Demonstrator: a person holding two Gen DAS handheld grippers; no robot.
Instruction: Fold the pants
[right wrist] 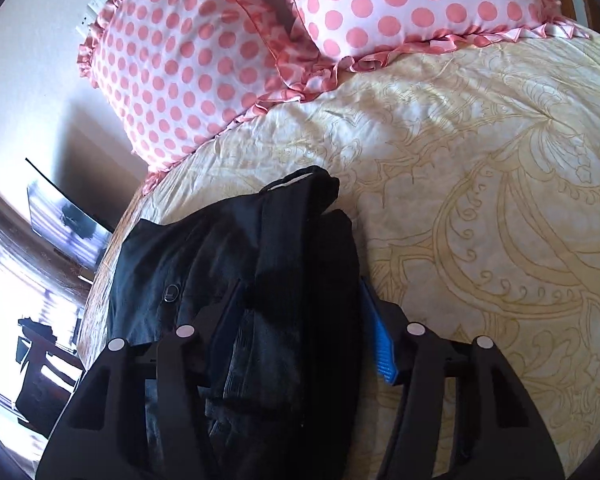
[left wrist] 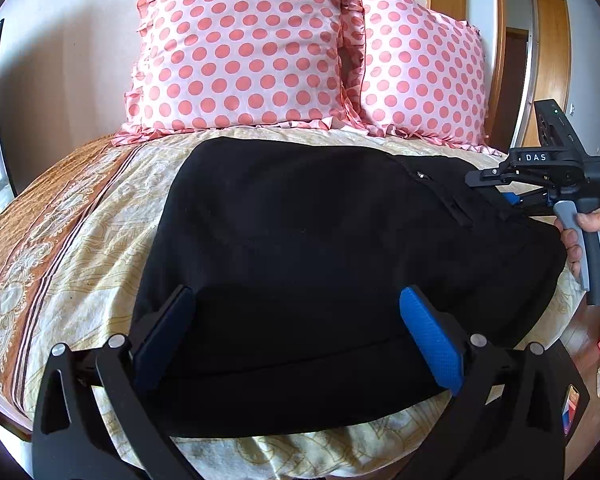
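Observation:
Black pants [left wrist: 300,220] lie folded in a broad dark slab on the cream patterned bedspread [left wrist: 100,264]. My left gripper [left wrist: 296,320] hovers at their near edge, open, its fingers spread wide with cloth lying beneath and between them. The right gripper [left wrist: 500,196], held by a hand [left wrist: 592,224], reaches in at the pants' right end. In the right wrist view the bunched waistband layers of the pants [right wrist: 292,232] fill the gap of my right gripper [right wrist: 300,320], and its blue pad [right wrist: 382,344] lies against the cloth. A button [right wrist: 171,293] shows on the left flap.
Two pink polka-dot pillows [left wrist: 244,48] lean against the wall at the head of the bed. An orange-brown border [left wrist: 32,248] runs along the bed's left side. Wooden door frames [left wrist: 552,52] stand at the right. Open bedspread [right wrist: 480,200] stretches right of the pants.

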